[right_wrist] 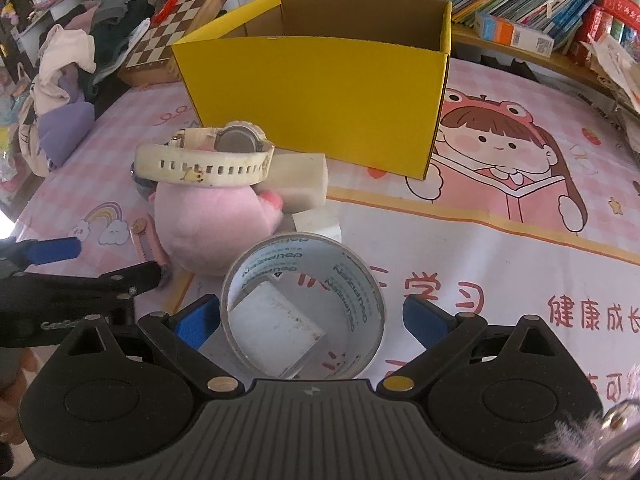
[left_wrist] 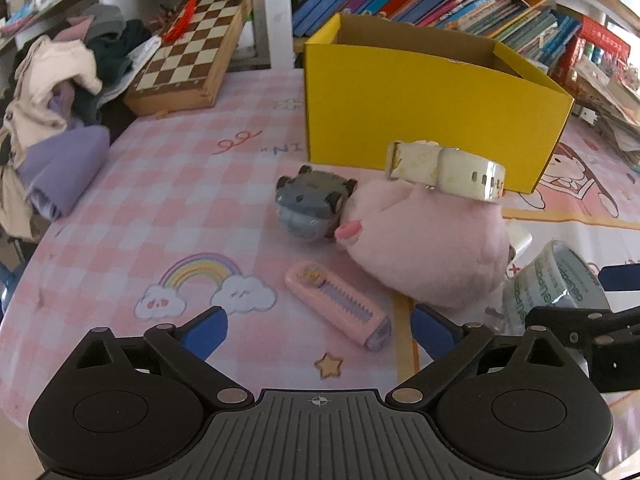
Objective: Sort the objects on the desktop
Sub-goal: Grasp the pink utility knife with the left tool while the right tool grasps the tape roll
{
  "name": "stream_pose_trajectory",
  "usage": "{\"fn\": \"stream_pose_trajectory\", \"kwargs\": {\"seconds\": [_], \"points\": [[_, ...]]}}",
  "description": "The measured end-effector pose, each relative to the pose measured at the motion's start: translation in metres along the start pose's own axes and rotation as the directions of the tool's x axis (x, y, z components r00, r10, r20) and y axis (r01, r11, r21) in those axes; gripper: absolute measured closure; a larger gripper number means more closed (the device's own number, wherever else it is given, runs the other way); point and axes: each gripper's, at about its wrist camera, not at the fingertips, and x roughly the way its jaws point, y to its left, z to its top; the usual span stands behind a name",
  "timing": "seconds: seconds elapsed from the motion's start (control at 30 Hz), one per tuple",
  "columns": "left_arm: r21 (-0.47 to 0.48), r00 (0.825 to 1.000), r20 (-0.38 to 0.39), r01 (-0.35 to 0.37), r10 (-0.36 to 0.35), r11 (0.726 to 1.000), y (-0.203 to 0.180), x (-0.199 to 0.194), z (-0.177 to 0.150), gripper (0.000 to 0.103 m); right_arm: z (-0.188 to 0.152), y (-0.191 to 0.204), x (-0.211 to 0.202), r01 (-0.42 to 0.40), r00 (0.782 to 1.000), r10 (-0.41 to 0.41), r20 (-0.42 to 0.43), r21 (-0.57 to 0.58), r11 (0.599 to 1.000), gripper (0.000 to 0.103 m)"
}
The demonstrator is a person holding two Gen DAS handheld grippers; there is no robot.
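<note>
Right tongs [right_wrist: 312, 320] gape around glossy round tape roll [right_wrist: 303, 305] beside fuzzy plush [right_wrist: 212, 224].

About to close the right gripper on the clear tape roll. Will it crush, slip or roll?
The clear tape roll looks like a hollow ring, so it may flex under a hard squeeze. Its glossy wall could slip. It lies flat around a white block, so rolling seems unlikely.

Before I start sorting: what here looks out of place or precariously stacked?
The white watch is perched on top of the pink plush toy rather than on the table, an unstable spot. A white block also sits inside the tape roll.
</note>
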Motion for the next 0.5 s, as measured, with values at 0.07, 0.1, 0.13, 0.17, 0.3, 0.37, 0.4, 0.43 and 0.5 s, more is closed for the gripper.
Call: {"fn": "stream_pose_trajectory", "kwargs": {"seconds": [0.07,0.1,0.13,0.17,0.3,0.37,0.4,0.43,0.5], "points": [[0.001,1.0,-0.005,0.002,-0.002,1.0,-0.002,0.005,0.002,0.005,0.001,0.0,0.001,-0.013,1.0,0.013,-0.003,-0.011,1.0,0.009],[-0.002,1.0,-0.006,0.003,-0.003,1.0,-0.002,0.007,0.002,0.005,0.001,0.0,0.001,-0.021,1.0,0.021,-0.003,-0.018,1.0,0.012],[-0.001,1.0,-0.007,0.0,0.0,1.0,-0.002,0.009,0.003,0.006,0.001,0.001,0.001,-0.028,1.0,0.028,-0.004,-0.026,0.999,0.015],[0.0,1.0,-0.008,-0.003,0.003,1.0,-0.003,0.011,0.003,0.007,0.001,0.002,0.001,-0.03,1.0,0.029,-0.003,-0.033,0.999,0.016],[0.018,0.999,-0.032,-0.023,0.023,1.0,-0.002,0.021,0.001,0.012,0.003,0.002,0.002,-0.033,0.999,0.033,-0.004,-0.041,0.999,0.016],[0.024,0.999,-0.039,-0.02,0.021,1.0,0.001,0.021,0.0,0.019,0.004,0.003,0.003,-0.033,0.999,0.032,-0.005,-0.038,0.999,0.016],[0.027,0.999,-0.039,-0.019,0.02,0.999,0.002,0.02,-0.001,0.021,0.004,0.003,0.003,-0.031,1.0,0.031,-0.006,-0.038,0.999,0.016],[0.024,0.999,-0.039,-0.022,0.023,0.999,0.005,0.018,-0.001,0.03,0.005,0.003,0.003,-0.03,1.0,0.029,-0.007,-0.038,0.999,0.016],[0.009,0.999,-0.042,-0.032,0.032,0.999,0.012,0.015,-0.002,0.041,0.006,0.003,0.004,-0.028,1.0,0.028,-0.008,-0.039,0.999,0.016]]}}
